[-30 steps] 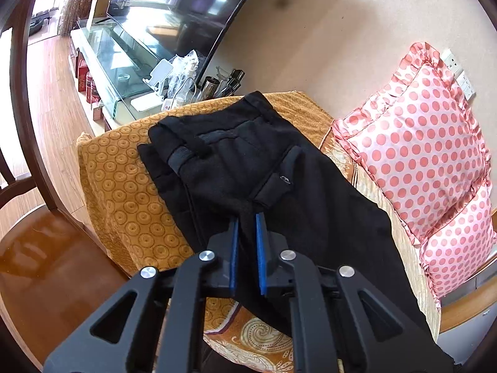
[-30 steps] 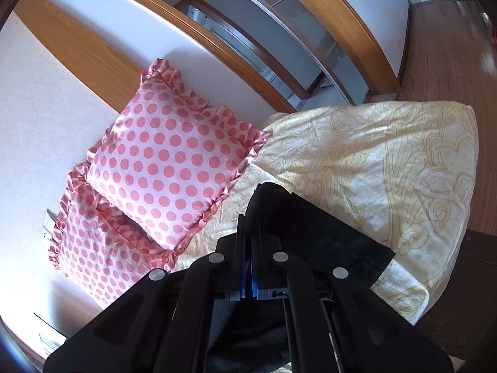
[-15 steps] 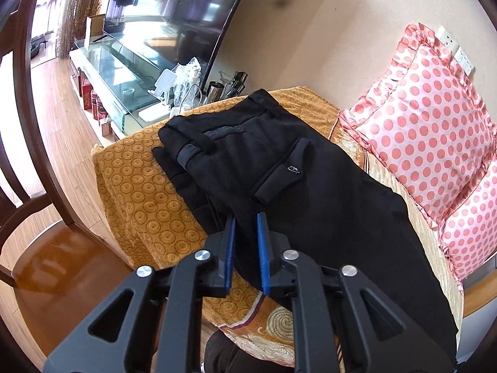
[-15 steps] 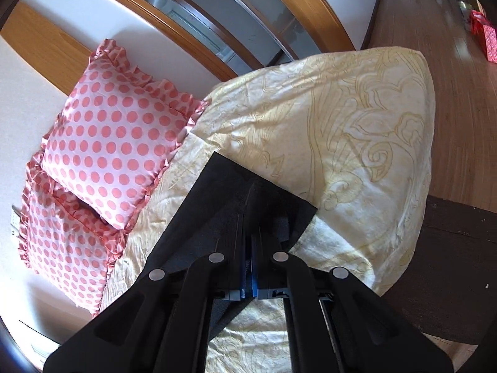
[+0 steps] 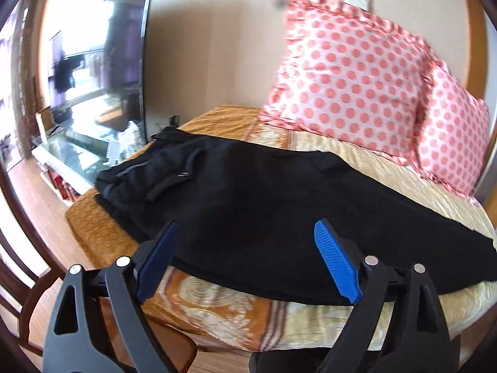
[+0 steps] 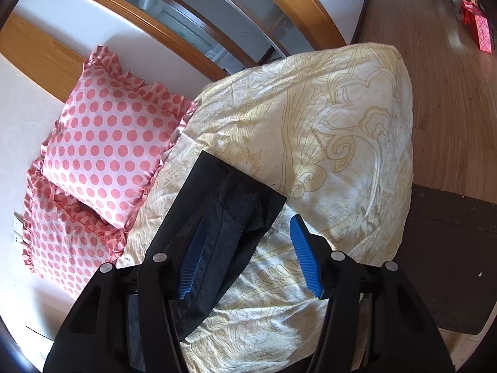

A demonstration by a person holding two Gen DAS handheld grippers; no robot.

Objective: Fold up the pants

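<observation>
Pants [image 5: 264, 199] are laid lengthwise across the bed [image 6: 326, 130], waistband far left, hems by the right tongs [image 6: 245, 258]; both tongs, left [image 5: 248, 261] included, are held released.

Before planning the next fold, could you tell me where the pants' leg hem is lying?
In the right wrist view, the leg hem lies flat on the cream bedspread, right of the polka-dot pillows.
</observation>
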